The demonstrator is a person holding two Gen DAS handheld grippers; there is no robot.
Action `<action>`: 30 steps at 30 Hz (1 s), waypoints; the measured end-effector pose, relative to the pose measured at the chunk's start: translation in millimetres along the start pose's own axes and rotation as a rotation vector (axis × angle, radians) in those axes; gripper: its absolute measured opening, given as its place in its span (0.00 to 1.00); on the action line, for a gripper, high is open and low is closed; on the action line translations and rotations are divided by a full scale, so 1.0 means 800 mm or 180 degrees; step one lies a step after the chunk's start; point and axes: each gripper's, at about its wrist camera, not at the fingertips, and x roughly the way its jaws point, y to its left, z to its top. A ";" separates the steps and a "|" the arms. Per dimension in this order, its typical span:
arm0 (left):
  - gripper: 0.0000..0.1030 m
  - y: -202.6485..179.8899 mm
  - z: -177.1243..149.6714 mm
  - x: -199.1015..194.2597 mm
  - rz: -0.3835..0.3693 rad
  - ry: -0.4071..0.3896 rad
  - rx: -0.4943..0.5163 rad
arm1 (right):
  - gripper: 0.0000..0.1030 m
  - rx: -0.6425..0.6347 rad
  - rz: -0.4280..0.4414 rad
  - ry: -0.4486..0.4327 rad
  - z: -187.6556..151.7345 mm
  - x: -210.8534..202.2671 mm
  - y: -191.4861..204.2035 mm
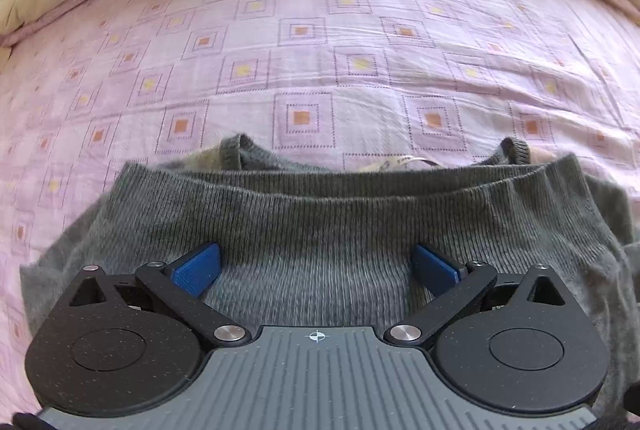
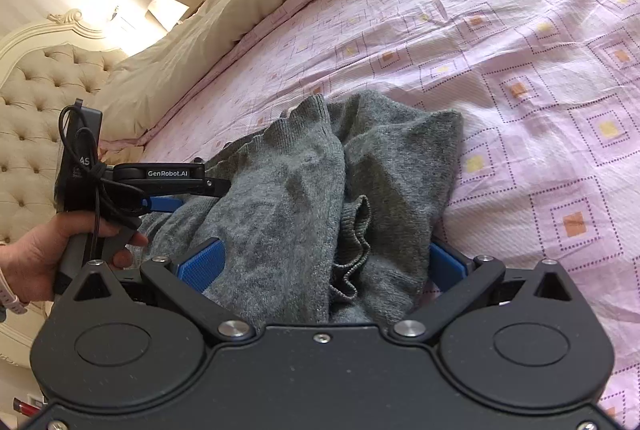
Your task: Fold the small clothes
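A grey knitted sweater [image 1: 320, 230] lies on a bed covered by a pink sheet [image 1: 320, 29] printed with small squares. In the left wrist view the left gripper [image 1: 316, 270] hangs over the sweater at 6 o'clock, its two blue pads [image 1: 196, 268] spread wide with nothing between them but the knit below; a folded ribbed edge runs across the frame just past the pads.

In the right wrist view the sweater [image 2: 320, 189] sits at the centre, bunched, with a frilled ribbed cuff [image 2: 352, 250] hanging toward 6 o'clock. The right gripper [image 2: 324, 270] stands wide too, its blue pads [image 2: 200, 266] on either side of the bunched cloth, not closed on it. At 9 o'clock a hand [image 2: 36, 254] holds the left gripper [image 2: 168, 189], whose blue tip touches the sweater's edge. A beige duvet [image 2: 200, 49] lies toward 11 o'clock, beside a tufted headboard [image 2: 36, 101].
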 end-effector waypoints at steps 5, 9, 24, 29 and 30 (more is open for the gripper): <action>0.86 -0.002 -0.001 -0.034 0.0002 -0.0158 0.0052 | 1.00 0.0099 0.0011 0.0003 0.001 -0.002 -0.002; 0.86 -0.001 -0.039 -0.070 -0.0062 -0.0260 -0.0003 | 1.00 0.0216 0.0045 -0.0009 0.003 -0.002 -0.006; 0.91 -0.012 -0.138 -0.067 0.0089 0.0225 -0.0054 | 1.00 0.0471 0.0082 0.0300 0.008 -0.005 -0.009; 0.90 -0.018 -0.153 -0.104 0.0108 0.0125 -0.0065 | 1.00 0.0602 0.0100 0.0279 0.006 -0.007 -0.013; 0.90 -0.019 -0.158 -0.112 0.0097 0.0106 -0.0068 | 1.00 0.0632 0.0111 0.0277 0.006 -0.007 -0.014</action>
